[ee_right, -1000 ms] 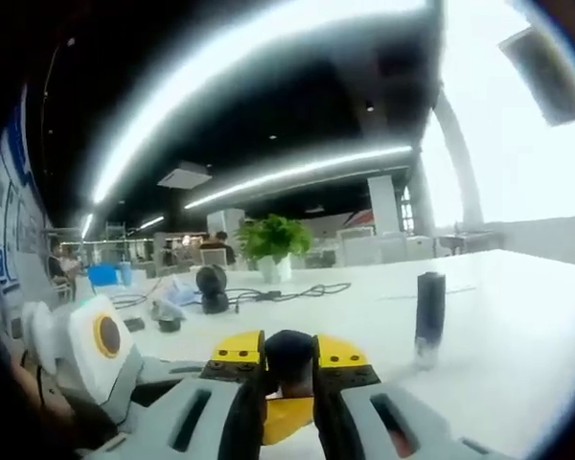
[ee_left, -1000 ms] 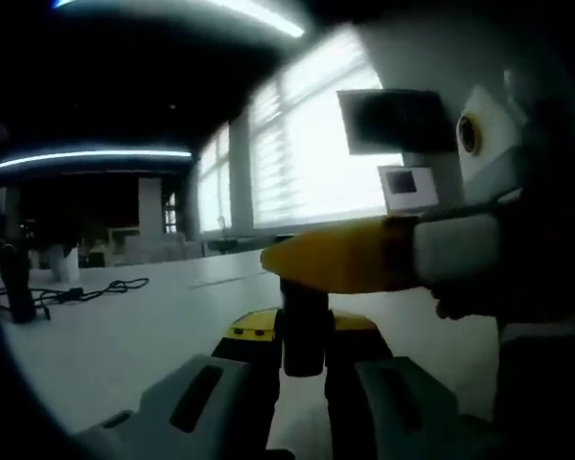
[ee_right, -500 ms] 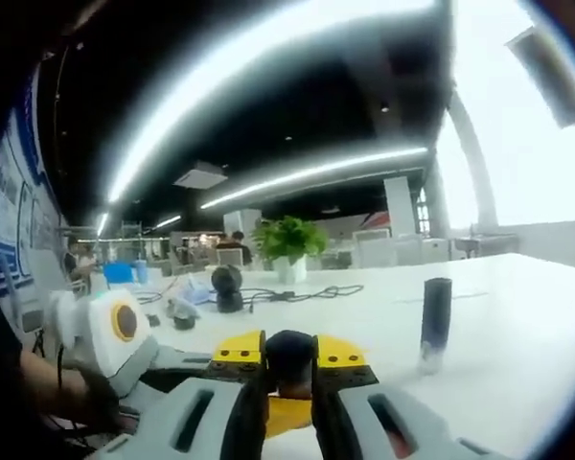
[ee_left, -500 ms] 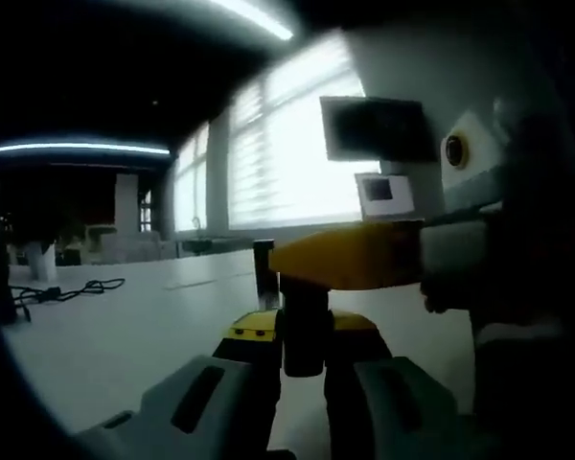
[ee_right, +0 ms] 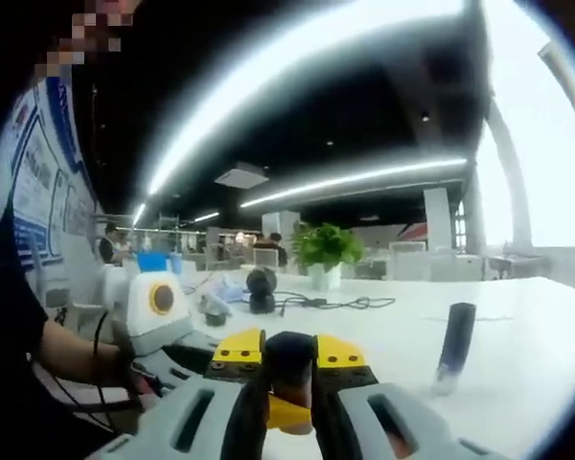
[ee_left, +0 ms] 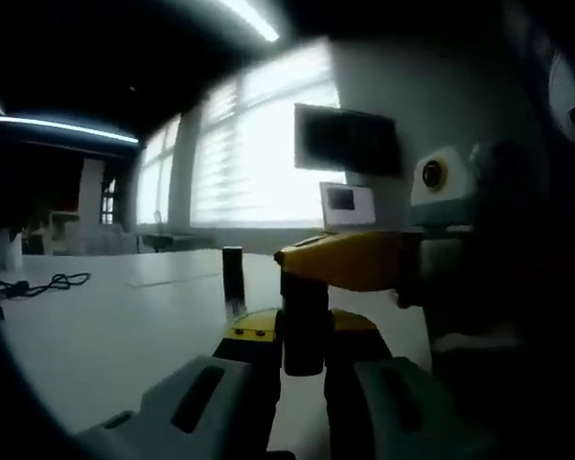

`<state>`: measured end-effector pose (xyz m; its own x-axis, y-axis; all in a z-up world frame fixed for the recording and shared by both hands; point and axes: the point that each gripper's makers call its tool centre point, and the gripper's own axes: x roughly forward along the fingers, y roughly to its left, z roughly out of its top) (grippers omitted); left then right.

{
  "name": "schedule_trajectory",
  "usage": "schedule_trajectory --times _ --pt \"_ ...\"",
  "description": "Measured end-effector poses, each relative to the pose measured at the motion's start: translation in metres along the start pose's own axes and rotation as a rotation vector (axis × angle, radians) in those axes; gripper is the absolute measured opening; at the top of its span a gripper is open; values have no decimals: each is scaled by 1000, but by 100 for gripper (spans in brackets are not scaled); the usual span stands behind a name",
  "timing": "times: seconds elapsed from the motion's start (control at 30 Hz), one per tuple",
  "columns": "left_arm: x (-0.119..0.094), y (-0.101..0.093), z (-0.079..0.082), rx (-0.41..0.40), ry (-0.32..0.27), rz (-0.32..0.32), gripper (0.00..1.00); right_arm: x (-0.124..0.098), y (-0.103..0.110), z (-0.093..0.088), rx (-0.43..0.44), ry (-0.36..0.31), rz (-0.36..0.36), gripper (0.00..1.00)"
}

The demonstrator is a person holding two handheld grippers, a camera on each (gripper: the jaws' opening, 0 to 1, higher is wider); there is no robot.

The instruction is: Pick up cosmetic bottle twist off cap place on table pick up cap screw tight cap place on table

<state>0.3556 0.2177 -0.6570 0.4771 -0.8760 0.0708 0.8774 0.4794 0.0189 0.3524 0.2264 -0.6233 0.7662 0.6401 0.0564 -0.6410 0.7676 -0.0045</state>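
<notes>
Lower centre, left gripper view: the left gripper (ee_left: 303,337) clamps the dark cylindrical body of the cosmetic bottle (ee_left: 305,326). The right gripper's yellow jaws enter from the right. In the right gripper view, the right gripper (ee_right: 290,369) clenches the glossy black cap (ee_right: 289,361). Beyond, a dark tube (ee_right: 456,343) stands on the white table (ee_right: 517,383).

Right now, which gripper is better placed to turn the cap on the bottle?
The right. The right gripper has its jaws shut on the dark cap, end-on, so it can twist. The left gripper clamps the bottle body from below and is better placed to steady it.
</notes>
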Motion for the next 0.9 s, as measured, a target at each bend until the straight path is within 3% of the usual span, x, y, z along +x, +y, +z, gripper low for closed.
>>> schedule_trajectory --times 0.37,0.53,0.9 --pt "-6 -19 12 -50 -4 -140 6 -12 16 14 10 3 175 10" --pt "-12 -32 17 -93 -8 -231 6 -20 27 19 37 -1 283 10" --pt "-22 -58 27 -144 -22 -364 6 -35 46 28 101 -10 439 10"
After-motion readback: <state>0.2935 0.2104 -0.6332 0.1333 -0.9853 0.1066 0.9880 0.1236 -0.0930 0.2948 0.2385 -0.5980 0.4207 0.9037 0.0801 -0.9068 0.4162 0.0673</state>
